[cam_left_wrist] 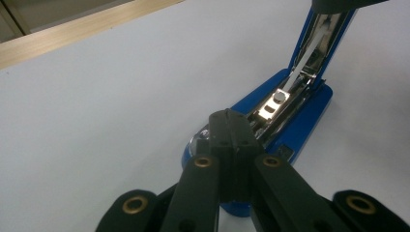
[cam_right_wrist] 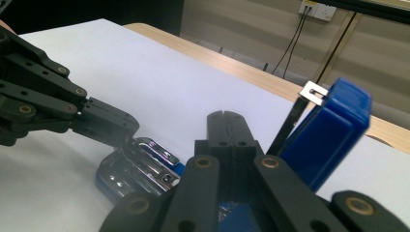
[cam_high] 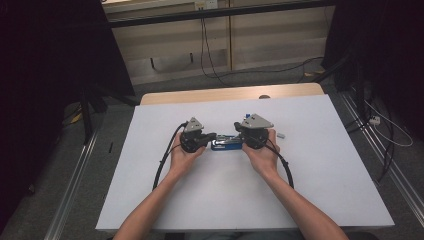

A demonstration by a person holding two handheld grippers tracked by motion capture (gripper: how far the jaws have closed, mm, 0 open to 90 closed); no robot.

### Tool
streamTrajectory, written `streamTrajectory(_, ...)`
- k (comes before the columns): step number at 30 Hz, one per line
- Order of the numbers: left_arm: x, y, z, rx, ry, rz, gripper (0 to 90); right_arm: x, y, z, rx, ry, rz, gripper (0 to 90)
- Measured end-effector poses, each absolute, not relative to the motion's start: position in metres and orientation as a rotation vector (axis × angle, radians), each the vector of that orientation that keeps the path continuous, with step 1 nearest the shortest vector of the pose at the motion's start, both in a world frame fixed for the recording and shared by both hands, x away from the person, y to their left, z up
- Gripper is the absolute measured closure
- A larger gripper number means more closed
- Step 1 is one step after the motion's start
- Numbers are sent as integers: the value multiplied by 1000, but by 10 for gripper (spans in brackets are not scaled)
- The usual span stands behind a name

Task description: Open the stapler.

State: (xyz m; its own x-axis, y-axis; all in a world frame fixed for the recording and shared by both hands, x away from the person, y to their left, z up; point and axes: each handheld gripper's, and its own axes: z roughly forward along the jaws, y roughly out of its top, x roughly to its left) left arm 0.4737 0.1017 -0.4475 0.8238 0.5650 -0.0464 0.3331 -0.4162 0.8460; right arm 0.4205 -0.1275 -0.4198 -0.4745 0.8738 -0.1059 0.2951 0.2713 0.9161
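Observation:
A blue stapler (cam_high: 227, 144) lies on the white table (cam_high: 310, 170) between my two grippers. Its blue lid (cam_right_wrist: 329, 133) is swung up and open, which bares the chrome staple channel (cam_left_wrist: 278, 104) in the base (cam_left_wrist: 304, 125). My left gripper (cam_high: 214, 136) (cam_left_wrist: 229, 121) (cam_right_wrist: 113, 126) is shut, with its tips resting on the chrome front end (cam_right_wrist: 150, 162) of the stapler. My right gripper (cam_high: 239, 134) (cam_right_wrist: 226, 118) is also shut, over the stapler's rear, and the raised lid stands just to the right of its jaws. I cannot tell whether they touch.
A small grey piece (cam_high: 281, 135) lies on the table to the right of the right hand. The table's wooden far edge (cam_high: 225, 94) carries a small round object (cam_high: 264, 96). Cables (cam_high: 165, 160) trail from both grippers toward the person. Rails and wires run along the floor at both sides.

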Motion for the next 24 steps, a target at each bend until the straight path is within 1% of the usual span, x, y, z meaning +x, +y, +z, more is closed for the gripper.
streamTrajectory(6,473,101,-447,2046,662,307,900,420,-136,-419,1070,1909,1174,900)
streamTrajectory(15,473,101,-447,2041,664,302,900,421,-164,-422,1164,1873,1165,900)
streamTrajectory(24,473,101,-447,2040,670,302,900,416,-183,-425,1166,1873,1182,900)
